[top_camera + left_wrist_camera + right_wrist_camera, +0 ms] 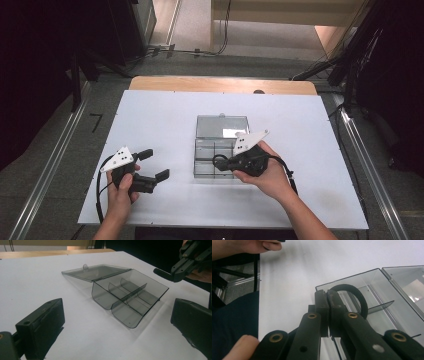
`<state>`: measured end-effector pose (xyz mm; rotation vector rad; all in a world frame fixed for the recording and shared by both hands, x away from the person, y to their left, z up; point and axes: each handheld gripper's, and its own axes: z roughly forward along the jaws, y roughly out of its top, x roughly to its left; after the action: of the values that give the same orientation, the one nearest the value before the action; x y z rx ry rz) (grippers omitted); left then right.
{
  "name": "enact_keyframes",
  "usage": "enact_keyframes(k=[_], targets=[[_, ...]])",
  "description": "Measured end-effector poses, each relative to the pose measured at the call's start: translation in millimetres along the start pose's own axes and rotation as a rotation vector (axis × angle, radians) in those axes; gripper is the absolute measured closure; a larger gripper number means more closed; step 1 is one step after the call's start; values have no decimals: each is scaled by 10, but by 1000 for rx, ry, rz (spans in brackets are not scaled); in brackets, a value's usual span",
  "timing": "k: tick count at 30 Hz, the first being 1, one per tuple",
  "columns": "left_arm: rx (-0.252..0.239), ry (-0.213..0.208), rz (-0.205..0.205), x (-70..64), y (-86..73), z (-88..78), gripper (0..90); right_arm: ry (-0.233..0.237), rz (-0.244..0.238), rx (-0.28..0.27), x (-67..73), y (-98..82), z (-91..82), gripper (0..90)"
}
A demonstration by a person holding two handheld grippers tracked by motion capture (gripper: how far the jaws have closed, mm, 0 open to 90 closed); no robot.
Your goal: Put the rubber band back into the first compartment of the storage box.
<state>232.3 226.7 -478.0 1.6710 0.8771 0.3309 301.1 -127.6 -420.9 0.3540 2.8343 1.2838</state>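
The right gripper (220, 162) is clamped on a black ring (352, 296) over the clear box (216, 150) at the surface's (150, 110) center. At eight o'clock from the box, the left gripper (156, 165) rests with jaws apart, holding nothing.

We see a white desk (160, 115) on grey floor (60, 165), black curtains (30, 75) on 2 sides, cables (185, 50) behind.

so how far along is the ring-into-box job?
Done: the clear divided box sits with its lid folded back, compartments bare. In hand: the right gripper is shut on a black ring above the box's near end compartment. Left: release the ring inside, likely close the lid. The left gripper waits open beside the box.
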Motion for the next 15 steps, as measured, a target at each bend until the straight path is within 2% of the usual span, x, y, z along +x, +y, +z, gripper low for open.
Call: enact_keyframes(k=[15], targets=[[-7, -1, -3, -2, 3, -7, 0, -4, 10, 4, -53, 60, 56, 859]])
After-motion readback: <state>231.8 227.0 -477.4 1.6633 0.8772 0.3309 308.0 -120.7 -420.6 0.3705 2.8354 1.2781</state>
